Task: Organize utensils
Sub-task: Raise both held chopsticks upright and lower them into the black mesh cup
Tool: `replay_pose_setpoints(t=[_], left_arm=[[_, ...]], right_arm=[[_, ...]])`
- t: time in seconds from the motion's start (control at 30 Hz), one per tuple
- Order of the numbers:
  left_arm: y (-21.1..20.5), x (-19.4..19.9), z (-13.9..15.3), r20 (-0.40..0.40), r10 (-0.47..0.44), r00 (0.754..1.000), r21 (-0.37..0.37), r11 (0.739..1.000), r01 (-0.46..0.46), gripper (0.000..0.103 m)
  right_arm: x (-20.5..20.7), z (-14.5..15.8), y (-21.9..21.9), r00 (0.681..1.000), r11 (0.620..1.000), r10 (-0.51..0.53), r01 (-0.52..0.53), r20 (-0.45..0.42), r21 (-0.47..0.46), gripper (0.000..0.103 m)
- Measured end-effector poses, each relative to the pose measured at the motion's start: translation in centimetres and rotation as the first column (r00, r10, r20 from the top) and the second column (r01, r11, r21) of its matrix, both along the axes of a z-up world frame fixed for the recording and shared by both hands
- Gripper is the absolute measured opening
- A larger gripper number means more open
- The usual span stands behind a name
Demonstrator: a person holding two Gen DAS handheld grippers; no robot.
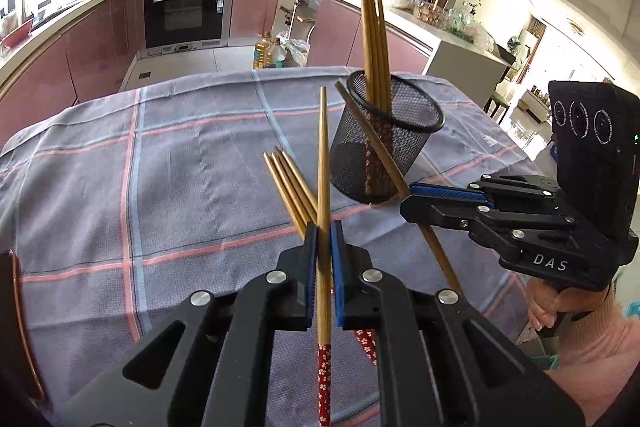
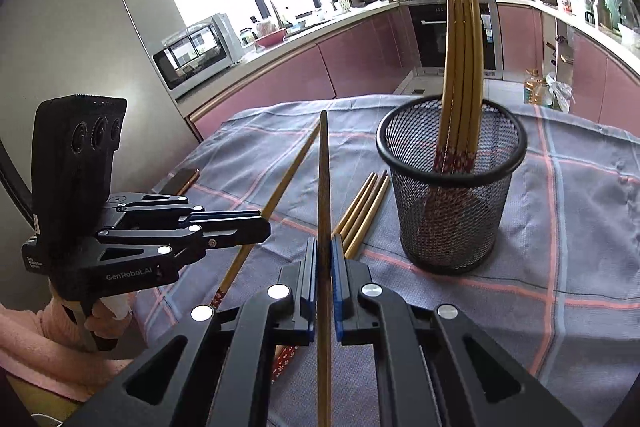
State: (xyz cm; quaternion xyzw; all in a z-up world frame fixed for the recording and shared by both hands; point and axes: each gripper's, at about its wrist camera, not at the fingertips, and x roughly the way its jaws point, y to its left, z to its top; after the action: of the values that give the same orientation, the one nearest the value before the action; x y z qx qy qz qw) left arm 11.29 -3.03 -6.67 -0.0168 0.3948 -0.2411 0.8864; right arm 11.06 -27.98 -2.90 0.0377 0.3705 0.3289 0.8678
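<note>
Closest to the lens, the left gripper (image 1: 324,231) pinches one chopstick (image 1: 323,163) between its blue pads, its bare tip pointing up and its red flowered end hanging down. Beside it, the right gripper (image 2: 324,247) is clamped on a second chopstick (image 2: 323,171) the same way. Beyond them, three loose chopsticks (image 2: 362,211) lie on the checked tablecloth (image 2: 560,227) near the middle of the tabletop, just beside the black mesh holder (image 2: 452,211), which stands upright toward the far edge with several chopsticks (image 2: 460,67) in it.
</note>
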Motion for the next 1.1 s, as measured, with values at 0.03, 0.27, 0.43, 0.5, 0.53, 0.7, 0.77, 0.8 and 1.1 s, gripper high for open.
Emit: replay_pose_setpoints(t=[0.03,0.27,0.43,0.5,0.53,0.7,0.77,0.8,1.1], left_arm=[[0.1,-0.1,0.6,0.011,-0.006,1.000,-0.013,1.000,0.006,0.008],[0.9,-1.3,4.7,0.080,-0.047,0.996,-0.102,0.993,0.055,0.008],[1.4,-2.0,7.2,0.135,-0.046,0.990,-0.141,0.988,0.065,0.008],[1.5,-2.0,8.2,0.152,-0.044,0.987,-0.156,0.985,0.068,0.008],[1.4,-1.9,8.6,0.162,-0.041,0.986,-0.160,0.985,0.067,0.008],[0.4,-0.5,10.5,0.200,-0.029,0.979,-0.183,0.981,0.066,0.008],[-0.1,0.1,11.5,0.221,-0.023,0.975,-0.186,0.980,0.065,0.008],[-0.3,0.3,12.0,0.231,-0.020,0.973,-0.190,0.980,0.065,0.008],[-2.4,1.8,16.1,0.320,-0.020,0.947,-0.191,0.978,0.085,0.008]], right_arm=[[-0.2,0.5,-0.3,1.000,1.000,-0.007,0.007,0.013,0.007,0.006],[-0.9,3.1,-2.4,0.996,0.997,-0.041,0.036,0.084,0.063,0.006],[-1.0,4.6,-3.5,0.989,0.994,-0.069,0.057,0.127,0.095,0.006],[-0.9,5.2,-3.9,0.987,0.992,-0.077,0.062,0.143,0.108,0.006],[-0.8,5.5,-4.0,0.985,0.992,-0.081,0.064,0.152,0.113,0.006],[-0.3,7.6,-5.0,0.974,0.987,-0.108,0.081,0.200,0.136,0.006],[0.2,8.6,-5.5,0.968,0.986,-0.119,0.089,0.223,0.140,0.006],[0.4,9.2,-5.7,0.965,0.985,-0.122,0.090,0.233,0.146,0.006],[1.9,12.6,-6.6,0.938,0.982,-0.155,0.112,0.310,0.153,0.006]])
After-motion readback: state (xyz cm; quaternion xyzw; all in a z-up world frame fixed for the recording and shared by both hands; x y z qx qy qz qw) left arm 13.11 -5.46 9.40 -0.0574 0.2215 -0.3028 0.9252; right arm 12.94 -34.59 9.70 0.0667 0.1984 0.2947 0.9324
